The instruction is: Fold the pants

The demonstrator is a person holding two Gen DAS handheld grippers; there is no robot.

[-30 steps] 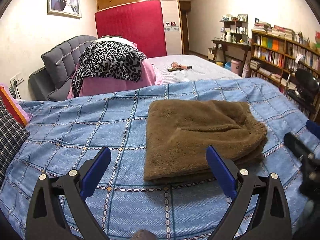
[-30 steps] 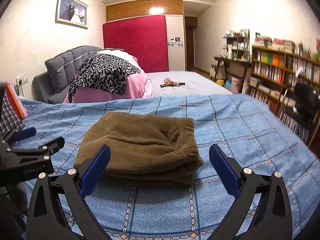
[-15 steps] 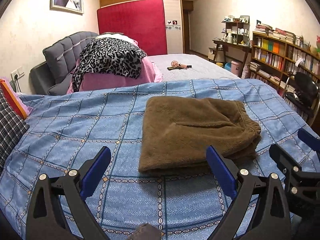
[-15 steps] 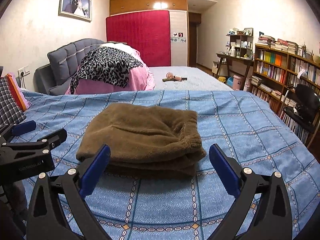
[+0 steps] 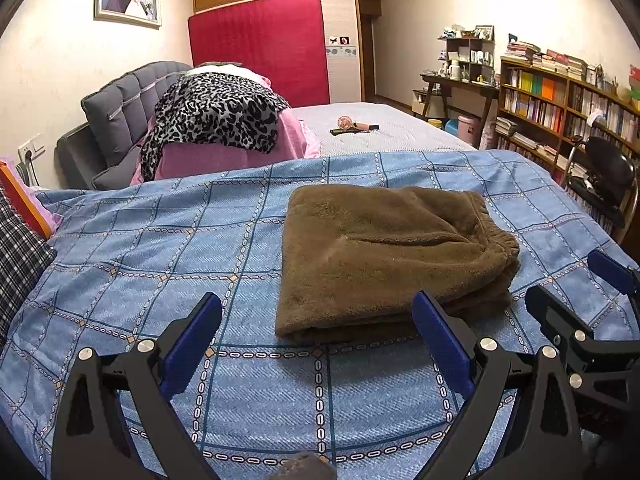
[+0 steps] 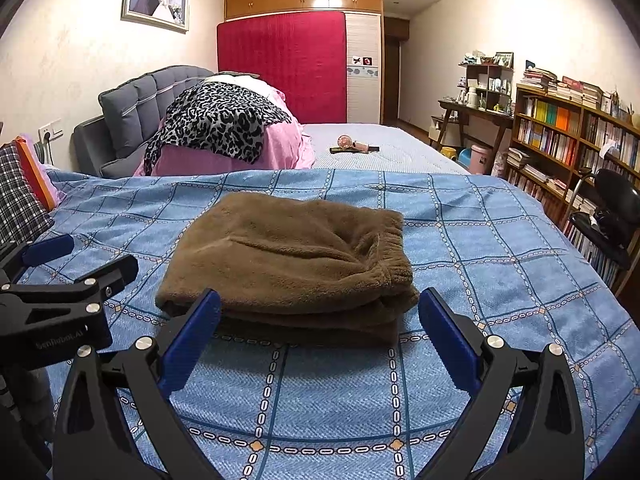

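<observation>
Bedroom: bed with blue checked cover (image 5: 132, 248), second bed and red panel far, bookshelves (image 6: 568, 136) right. Brown fleece pants (image 6: 292, 256) lie mid-cover, already stacked into a compact rectangle of several layers, elastic waistband (image 6: 394, 258) on the right end. Left tool (image 5: 318, 338) hovers at the near edge of the stack, spread wide, gripping nothing. Right tool (image 6: 320, 334) likewise wide apart and empty, just near of the stack. Neither touches the fabric.

Handling guess: thick plush, soft and floppy, light, not slippery; the layers will likely slide over each other if pinched from one side only. Best hold: near folded edge, pinching all layers together, one tool per corner. Avoid the waistband end, bulky and springy. Fold looks finished or nearly so.
</observation>
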